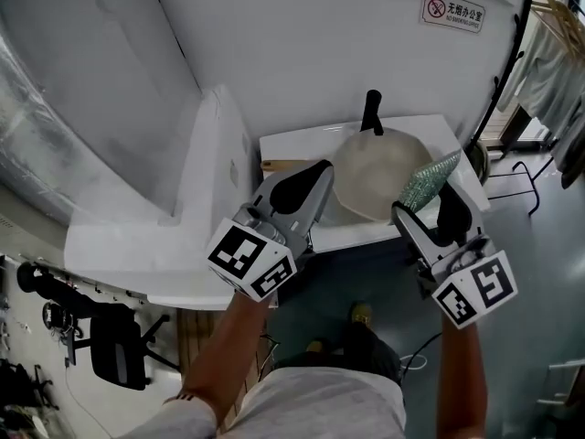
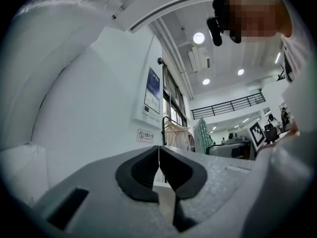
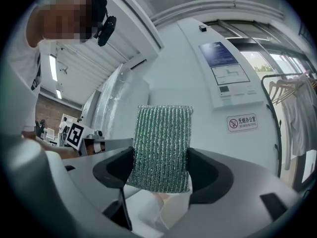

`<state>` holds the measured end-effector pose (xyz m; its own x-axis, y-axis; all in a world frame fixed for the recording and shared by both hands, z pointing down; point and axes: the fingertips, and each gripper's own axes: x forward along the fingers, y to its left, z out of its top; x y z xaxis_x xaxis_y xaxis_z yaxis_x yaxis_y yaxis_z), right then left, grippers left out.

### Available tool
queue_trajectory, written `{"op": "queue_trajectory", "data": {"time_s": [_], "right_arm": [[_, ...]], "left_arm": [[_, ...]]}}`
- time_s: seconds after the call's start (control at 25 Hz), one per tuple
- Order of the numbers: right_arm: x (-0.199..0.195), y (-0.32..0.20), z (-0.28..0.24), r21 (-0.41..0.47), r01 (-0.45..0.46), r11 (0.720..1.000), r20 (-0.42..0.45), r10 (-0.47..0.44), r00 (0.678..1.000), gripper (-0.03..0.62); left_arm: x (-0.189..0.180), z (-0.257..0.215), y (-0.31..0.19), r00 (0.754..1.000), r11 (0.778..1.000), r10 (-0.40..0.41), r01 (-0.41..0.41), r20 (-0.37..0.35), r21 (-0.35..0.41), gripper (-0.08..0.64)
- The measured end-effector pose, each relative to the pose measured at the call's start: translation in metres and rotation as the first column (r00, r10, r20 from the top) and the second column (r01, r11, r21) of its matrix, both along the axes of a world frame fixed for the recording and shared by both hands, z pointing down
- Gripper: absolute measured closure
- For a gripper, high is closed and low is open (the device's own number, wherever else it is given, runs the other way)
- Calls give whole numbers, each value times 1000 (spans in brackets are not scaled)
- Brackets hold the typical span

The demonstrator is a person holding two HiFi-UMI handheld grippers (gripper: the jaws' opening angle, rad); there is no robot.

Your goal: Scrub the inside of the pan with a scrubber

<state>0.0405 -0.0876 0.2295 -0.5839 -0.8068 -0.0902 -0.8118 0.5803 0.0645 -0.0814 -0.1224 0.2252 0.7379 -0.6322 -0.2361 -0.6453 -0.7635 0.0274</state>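
The pan (image 1: 379, 174), cream inside with a black handle (image 1: 370, 112) pointing to the wall, lies tilted in the white sink (image 1: 292, 144). A green ribbed scrubber (image 1: 428, 181) (image 3: 161, 150) stands upright between the jaws of my right gripper (image 1: 422, 204) (image 3: 161, 168), which is shut on it just off the pan's near right rim. My left gripper (image 1: 315, 176) (image 2: 159, 157) hangs by the pan's near left rim, its jaws shut together with nothing between them. Both gripper views look up at the wall and ceiling, so the pan is hidden in them.
A white counter slab (image 1: 137, 236) runs left of the sink. A clothes rack (image 1: 548, 53) with hanging garments stands at the right, and a no-smoking sign (image 1: 454, 11) is on the wall. A black office chair (image 1: 119, 346) sits at the lower left.
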Motion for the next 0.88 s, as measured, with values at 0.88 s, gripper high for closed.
{"op": "queue_trajectory", "data": {"time_s": [0.88], "right_arm": [[26,-182,71,-207,142,968,-41,-154,987,253]], "left_arm": [[32,86,-167,872,986,-132,162,471,-23,515]]}}
